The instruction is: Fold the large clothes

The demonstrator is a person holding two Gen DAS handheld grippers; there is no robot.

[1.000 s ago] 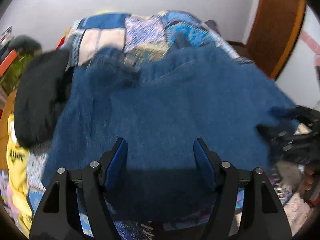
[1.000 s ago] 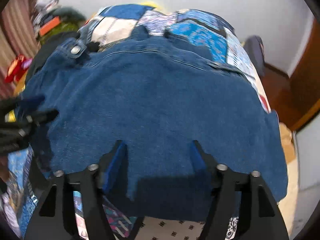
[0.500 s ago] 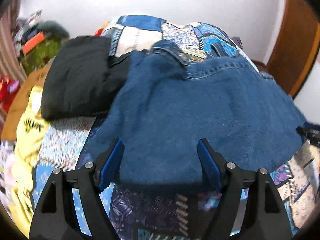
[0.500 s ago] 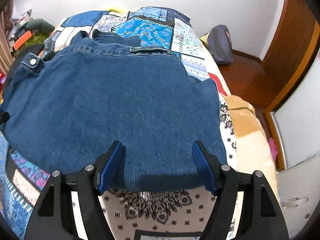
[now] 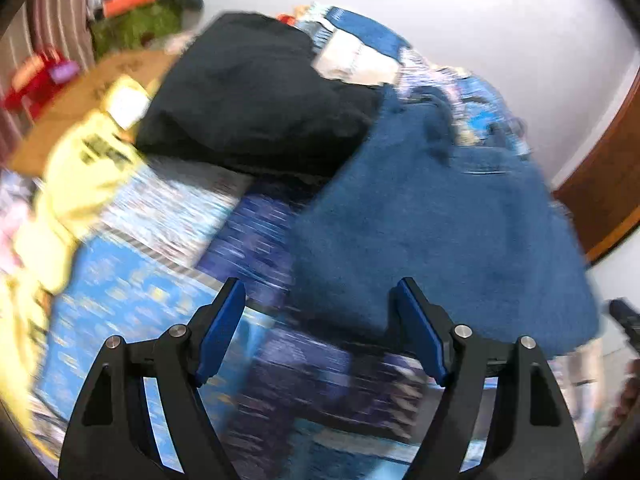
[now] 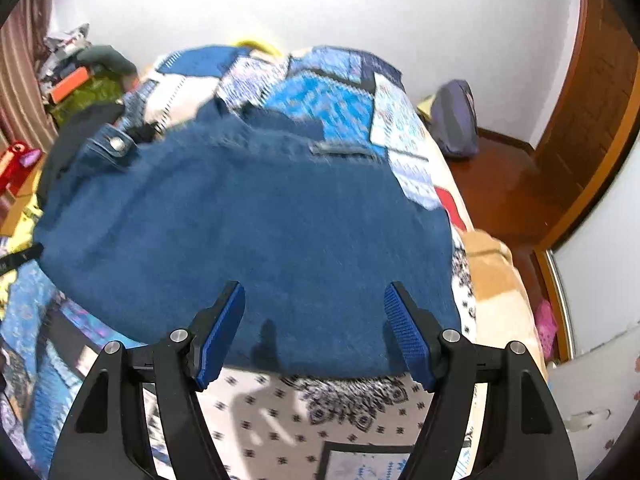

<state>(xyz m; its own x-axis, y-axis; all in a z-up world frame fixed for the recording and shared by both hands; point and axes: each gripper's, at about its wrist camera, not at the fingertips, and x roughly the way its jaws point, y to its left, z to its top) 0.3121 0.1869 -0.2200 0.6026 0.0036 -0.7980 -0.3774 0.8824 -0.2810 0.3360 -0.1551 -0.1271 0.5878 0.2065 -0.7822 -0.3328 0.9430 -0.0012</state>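
Observation:
A folded blue denim garment (image 6: 248, 232) lies flat on the patchwork bedspread (image 6: 332, 96); its waistband button (image 6: 117, 144) is at the far left. In the left wrist view the denim (image 5: 432, 224) lies to the right. My left gripper (image 5: 320, 320) is open and empty, above the bedspread (image 5: 168, 280) at the denim's left edge. My right gripper (image 6: 314, 320) is open and empty, just above the denim's near edge.
A folded black garment (image 5: 256, 96) lies at the far left of the bed, with yellow clothing (image 5: 80, 172) beside it. A clutter pile (image 6: 80, 76) stands by the wall. A dark bag (image 6: 456, 120) sits on the wooden floor right of the bed.
Both grippers have pulled back from the denim, which now lies still. The left gripper has swung left towards the black and yellow clothes. The right view has backed off slightly.

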